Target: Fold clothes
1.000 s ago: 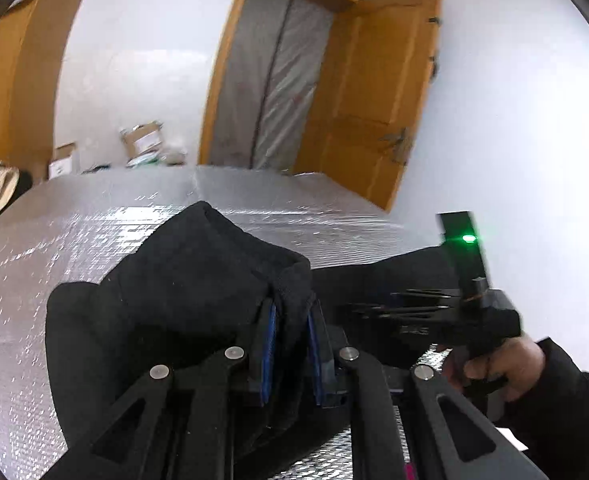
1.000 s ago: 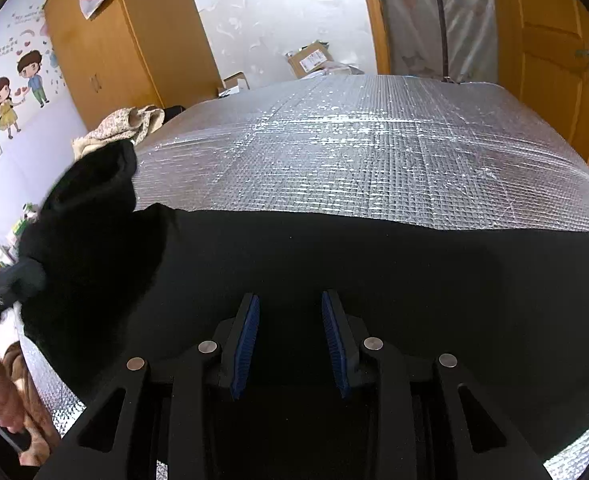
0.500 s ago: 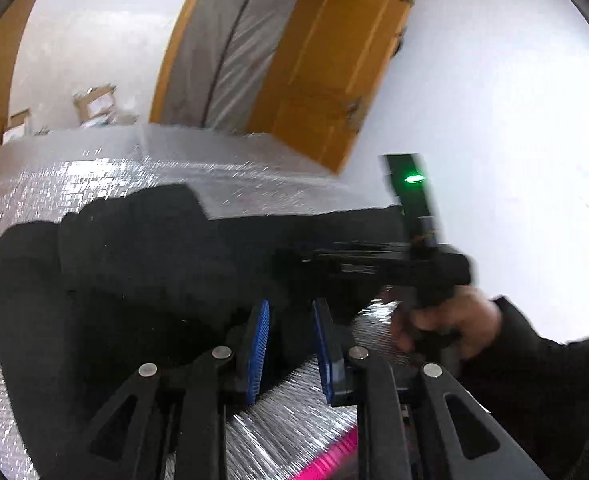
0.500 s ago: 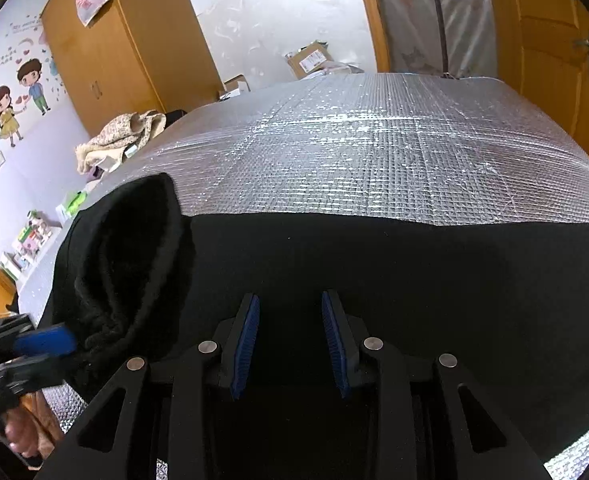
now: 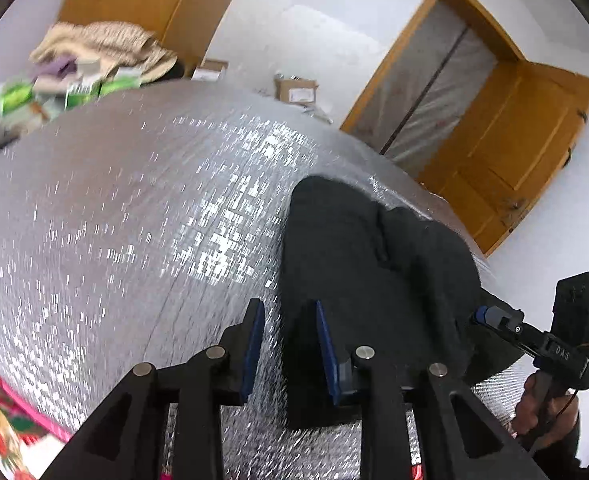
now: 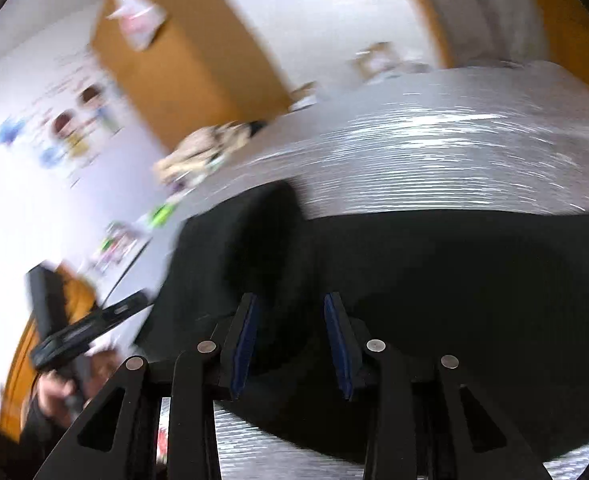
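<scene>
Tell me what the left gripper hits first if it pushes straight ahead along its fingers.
Most likely the black garment: its near left edge lies just ahead of the open left gripper, between the fingers. Slightly left of that is only the silver cover. Depth is unclear.

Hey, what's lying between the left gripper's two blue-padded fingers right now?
In the left wrist view, only bare silver foil sheet shows between the open left gripper; the black garment starts by its right finger.

Left tool [image 5: 286, 344] released black garment [image 5: 374, 264], now empty; garment edge dropped onto surface.
</scene>
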`<action>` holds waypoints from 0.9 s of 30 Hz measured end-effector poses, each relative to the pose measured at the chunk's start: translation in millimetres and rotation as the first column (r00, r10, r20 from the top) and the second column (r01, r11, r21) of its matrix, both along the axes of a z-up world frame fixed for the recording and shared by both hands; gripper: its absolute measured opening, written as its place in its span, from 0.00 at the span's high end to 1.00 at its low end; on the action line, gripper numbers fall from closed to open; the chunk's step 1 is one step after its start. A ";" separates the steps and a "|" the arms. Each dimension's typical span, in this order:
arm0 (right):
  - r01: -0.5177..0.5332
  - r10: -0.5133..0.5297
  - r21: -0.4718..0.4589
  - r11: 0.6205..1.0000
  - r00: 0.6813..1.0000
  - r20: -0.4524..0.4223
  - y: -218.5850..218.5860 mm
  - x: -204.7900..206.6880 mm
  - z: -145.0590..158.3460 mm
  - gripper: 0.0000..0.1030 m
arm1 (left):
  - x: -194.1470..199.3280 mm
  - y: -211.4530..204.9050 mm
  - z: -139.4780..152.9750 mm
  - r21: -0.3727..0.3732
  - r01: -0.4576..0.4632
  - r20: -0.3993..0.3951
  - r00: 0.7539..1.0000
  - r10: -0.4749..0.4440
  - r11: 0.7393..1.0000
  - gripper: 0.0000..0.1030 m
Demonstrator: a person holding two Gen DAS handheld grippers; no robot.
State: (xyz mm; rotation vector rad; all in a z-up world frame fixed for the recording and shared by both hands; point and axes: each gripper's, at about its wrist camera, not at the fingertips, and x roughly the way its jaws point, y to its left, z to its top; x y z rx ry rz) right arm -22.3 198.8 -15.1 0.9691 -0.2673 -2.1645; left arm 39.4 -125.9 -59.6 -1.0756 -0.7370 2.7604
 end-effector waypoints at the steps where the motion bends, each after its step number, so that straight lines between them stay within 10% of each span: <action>1: -0.022 0.022 0.007 1.000 1.000 -0.009 -8.1 0.7 0.6 0.65 | 0.1 2.6 -1.2 0.006 0.009 0.002 1.000 -0.009 1.000 0.73; 8: -0.063 0.062 0.037 0.997 0.998 0.022 -36.1 -14.2 -8.6 0.63 | -2.7 21.6 -5.0 -0.020 0.046 0.018 0.999 -0.046 0.999 0.69; 10: -0.070 0.069 0.027 0.997 0.997 0.034 -36.6 -12.9 -8.9 0.79 | -4.7 22.8 -3.3 -0.035 0.048 0.017 0.999 -0.048 0.998 0.89; 13: -0.084 0.087 -0.043 0.996 0.994 0.073 -31.8 -7.5 -2.0 0.88 | -3.0 12.9 -0.9 0.000 0.052 -0.011 0.999 -0.052 0.999 0.91; 22: 0.002 0.023 -0.102 0.995 0.968 0.251 -12.9 -13.0 -33.6 0.85 | 1.0 -6.7 -12.1 0.086 0.070 -0.021 0.997 -0.069 0.994 0.91; 27: 0.001 0.000 -0.009 1.000 0.992 0.124 -24.8 -5.5 -6.3 0.72 | 10.9 -18.3 2.9 0.055 0.038 -0.059 0.998 -0.034 0.998 0.90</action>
